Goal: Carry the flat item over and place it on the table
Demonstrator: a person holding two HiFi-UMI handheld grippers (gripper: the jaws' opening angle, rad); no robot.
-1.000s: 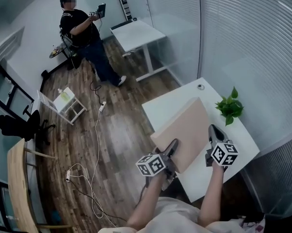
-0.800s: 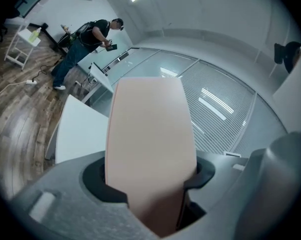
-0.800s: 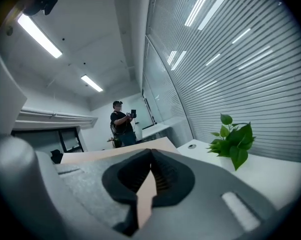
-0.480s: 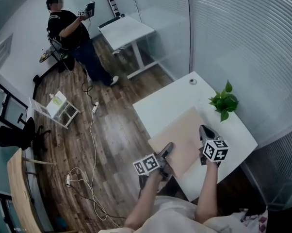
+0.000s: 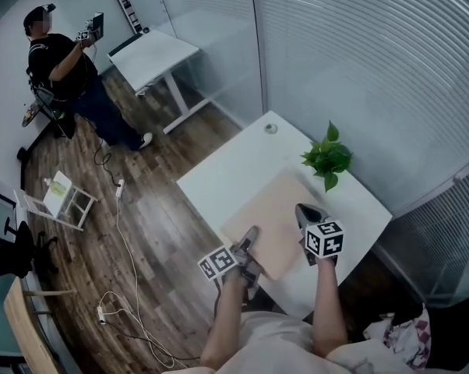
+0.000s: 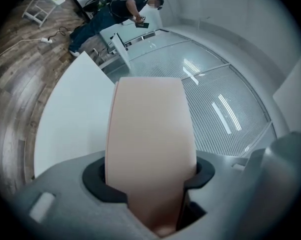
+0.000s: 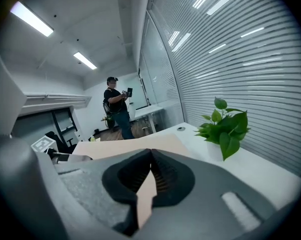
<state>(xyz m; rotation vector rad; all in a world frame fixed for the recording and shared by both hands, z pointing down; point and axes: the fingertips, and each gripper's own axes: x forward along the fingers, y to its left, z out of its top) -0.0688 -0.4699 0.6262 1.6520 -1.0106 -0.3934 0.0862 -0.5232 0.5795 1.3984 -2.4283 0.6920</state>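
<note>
Clenching one pale board at its near end, the left tool and right tool hold it flat, low over the white surface, near one plant; each tool's cube shows black-and-white square markers.

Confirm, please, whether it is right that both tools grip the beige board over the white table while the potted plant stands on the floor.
Not quite: the potted plant stands on the white table, not the floor, as the head view shows. The left tool and right tool do both grip the beige board over it.
</note>
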